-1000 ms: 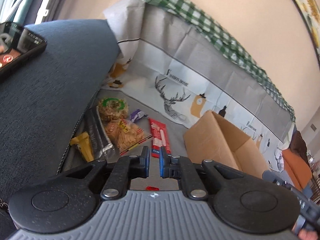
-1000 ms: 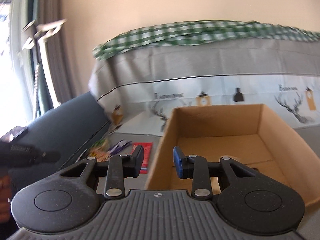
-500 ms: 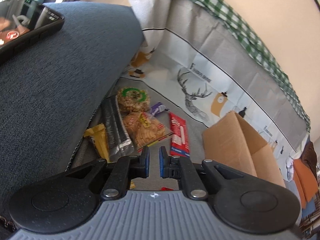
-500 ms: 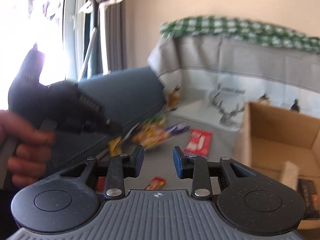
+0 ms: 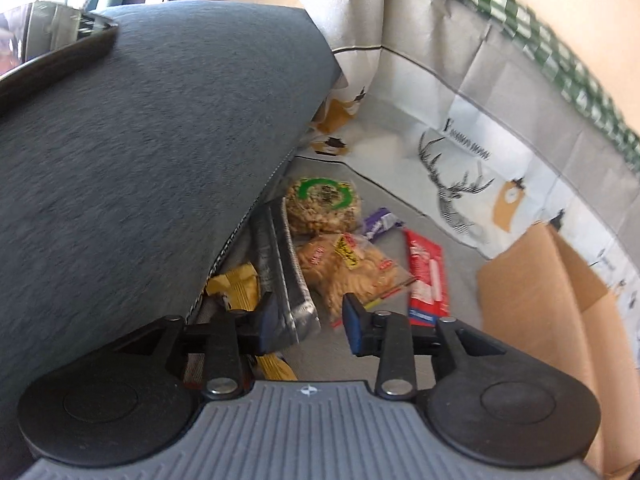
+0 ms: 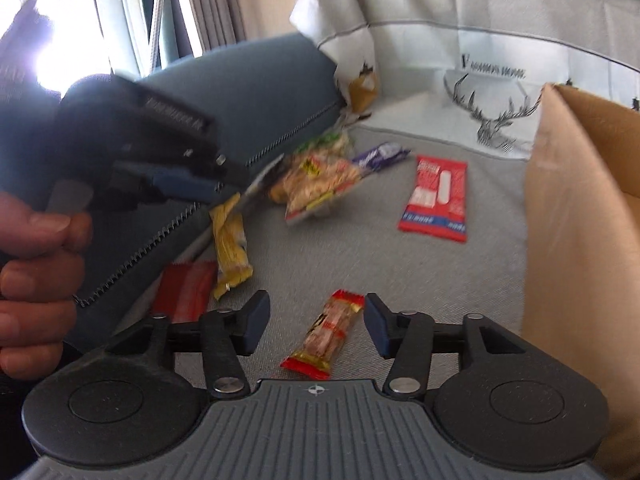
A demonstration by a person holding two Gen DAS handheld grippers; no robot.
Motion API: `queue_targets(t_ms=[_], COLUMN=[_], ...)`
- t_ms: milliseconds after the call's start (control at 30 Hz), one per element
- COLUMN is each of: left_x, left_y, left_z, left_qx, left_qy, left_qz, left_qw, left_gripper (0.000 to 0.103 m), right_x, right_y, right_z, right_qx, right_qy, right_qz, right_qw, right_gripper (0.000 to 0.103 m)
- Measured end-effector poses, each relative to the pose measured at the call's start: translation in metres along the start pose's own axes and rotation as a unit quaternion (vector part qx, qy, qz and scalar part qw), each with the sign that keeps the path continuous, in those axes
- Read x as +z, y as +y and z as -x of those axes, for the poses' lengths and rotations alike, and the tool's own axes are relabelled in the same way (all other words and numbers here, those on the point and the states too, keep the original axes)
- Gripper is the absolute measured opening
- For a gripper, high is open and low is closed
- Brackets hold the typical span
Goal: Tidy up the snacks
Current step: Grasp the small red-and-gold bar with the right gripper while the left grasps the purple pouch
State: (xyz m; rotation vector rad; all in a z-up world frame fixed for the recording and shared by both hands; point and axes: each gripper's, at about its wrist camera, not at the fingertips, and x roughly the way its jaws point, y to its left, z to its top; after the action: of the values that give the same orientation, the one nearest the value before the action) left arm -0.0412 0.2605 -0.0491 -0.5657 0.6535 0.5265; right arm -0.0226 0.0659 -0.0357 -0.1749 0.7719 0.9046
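Snacks lie on a grey sofa seat. My left gripper [image 5: 307, 322] is open, just above a silver packet [image 5: 286, 276] beside a yellow packet [image 5: 236, 282]. Beyond lie a bag of biscuits [image 5: 352, 266], a round green-label pack [image 5: 322, 202], a purple bar [image 5: 382, 222] and a red packet [image 5: 426, 278]. My right gripper [image 6: 316, 326] is open and empty, over a small red-and-gold bar [image 6: 326, 336]. The right wrist view also shows the left gripper [image 6: 188, 186] near the silver packet, the yellow packet [image 6: 230, 244], the red packet [image 6: 436, 198] and a red pouch [image 6: 184, 296].
An open cardboard box [image 6: 580, 248] stands on the seat at the right; it also shows in the left wrist view [image 5: 536, 300]. The blue sofa armrest [image 5: 140, 160] rises at the left, with a phone [image 5: 52, 52] on top. A deer-print cloth [image 6: 492, 80] covers the backrest.
My left gripper has opened and moved down toward the silver packet. My right gripper has swung left, away from the box, to the snacks on the seat.
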Motion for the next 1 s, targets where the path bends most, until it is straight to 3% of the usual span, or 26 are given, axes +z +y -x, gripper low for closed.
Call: queue_targets(t_ms=[233,300,333,367,467,600,833,1000], left_x=[-0.001,-0.002,-0.002,-0.002,-0.003,-0.005,-0.011,-0.018], left_y=[-0.013,-0.013,-0.013,-0.012,-0.010,-0.009,0.000,0.003], left_z=[-0.028,-0.030,-0.031,-0.030,-0.024,-0.006,0.037,0.049], left_qx=[0.061,0.067,0.067,0.066,0.068,0.043,-0.040,-0.102], left_qy=[0.019,0.020,0.020,0.020,0.016,0.002,-0.018,0.017], left_qz=[-0.048,-0.056,-0.058,-0.058,-0.061,-0.066,-0.064,-0.055], left_qw=[0.9968,0.9960,0.9959,0.9959,0.9957,0.9969,0.9970,0.9931], left_gripper=[0.043,0.035,0.028,0.014,0.007,0.004,0.004,0.004], right_x=[-0.007,-0.008,-0.009,-0.009,-0.011,-0.012,-0.018,-0.024], right_y=[0.002,0.003,0.003,0.003,0.001,0.002,0.008,0.009], right_z=[-0.028,-0.027,-0.027,-0.026,-0.023,-0.013,0.014,0.025], right_qx=[-0.036,-0.039,-0.037,-0.037,-0.039,-0.045,-0.055,-0.060], right_qy=[0.051,0.048,0.047,0.046,0.045,0.043,0.032,0.037], right_qz=[0.016,0.025,0.030,0.033,0.038,0.044,0.059,0.055], right_qw=[0.998,0.998,0.998,0.998,0.997,0.997,0.996,0.996], right_gripper=[0.056,0.041,0.035,0.025,0.019,0.019,0.019,0.019])
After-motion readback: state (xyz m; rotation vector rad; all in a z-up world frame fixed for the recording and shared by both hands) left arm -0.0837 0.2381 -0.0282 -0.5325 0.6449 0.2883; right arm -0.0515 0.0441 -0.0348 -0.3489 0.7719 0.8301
